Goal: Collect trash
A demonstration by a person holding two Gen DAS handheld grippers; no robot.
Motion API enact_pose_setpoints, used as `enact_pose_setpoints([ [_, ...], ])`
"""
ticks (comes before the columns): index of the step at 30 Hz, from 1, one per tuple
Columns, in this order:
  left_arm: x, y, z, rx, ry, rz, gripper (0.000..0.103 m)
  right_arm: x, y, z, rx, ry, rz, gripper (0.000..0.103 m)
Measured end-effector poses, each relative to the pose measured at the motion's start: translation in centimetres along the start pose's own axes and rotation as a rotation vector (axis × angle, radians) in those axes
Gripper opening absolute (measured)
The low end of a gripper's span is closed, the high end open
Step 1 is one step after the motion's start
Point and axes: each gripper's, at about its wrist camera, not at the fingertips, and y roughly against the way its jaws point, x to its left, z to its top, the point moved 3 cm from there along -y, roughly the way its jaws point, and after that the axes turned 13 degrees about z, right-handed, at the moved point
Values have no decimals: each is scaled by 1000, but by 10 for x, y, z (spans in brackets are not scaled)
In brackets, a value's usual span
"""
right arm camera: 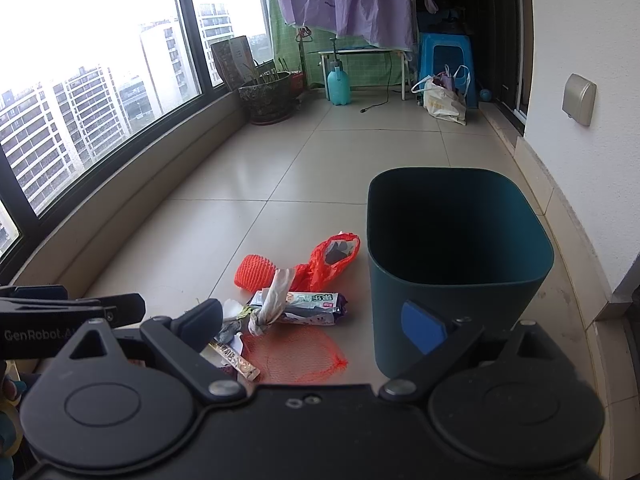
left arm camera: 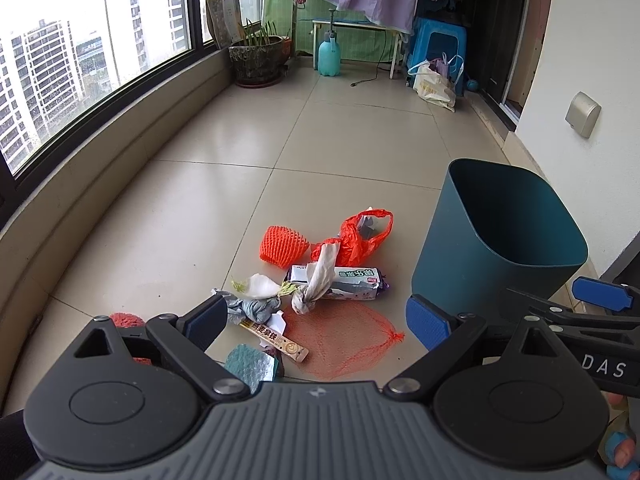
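Trash is lying scattered on the tiled balcony floor [left arm camera: 224,168], just to the left of a dark teal bin [left arm camera: 496,248] that is standing upright with its mouth open. In the pile, an orange foam fruit net [left arm camera: 283,247] is being seen at the far left, with an orange plastic bag [left arm camera: 360,236] beside it and nearer the bin. In front of these, a printed wrapper pack [left arm camera: 344,286] is lying flat, and a twisted, knotted paper wad [left arm camera: 314,284] is resting across it. A red mesh net [left arm camera: 344,340] is spread flat on the floor nearest the cameras, touching a gold stick sachet [left arm camera: 276,340] at its left edge. A grey crumpled scrap [left arm camera: 256,306] and a white peel-like piece [left arm camera: 260,285] are lying just behind the sachet.

The left tongs [left arm camera: 320,320] are being held wide apart above the near edge of the pile, with nothing gripped between the blue pads [left arm camera: 426,322]. The right tongs [right arm camera: 316,322] are likewise being held released and empty, with the right pad showing in front of the bin wall and the left finger over the grey scrap. Each tool is being glimpsed at the edge of the other's view.

At the far end, a potted plant [left arm camera: 258,58], a teal spray bottle [left arm camera: 329,56] and a blue stool [left arm camera: 440,42] are standing well apart from the trash.
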Motion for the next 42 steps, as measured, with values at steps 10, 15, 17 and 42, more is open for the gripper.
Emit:
enact_pose_setpoints([
  [10,1,0,0,1,7,-9,97,-1,1,4,4,5,2,89],
  [15,0,0,-1,-3,1,-6,97,-2,4,6,-11,13,-3,89],
  [17,1,0,0,-3,1,-5,97,-2,4,5,-9,16,-4,89],
  [42,24,-44,76,107,-20,-53,97,-53,-41,93,147,4,-28,89],
])
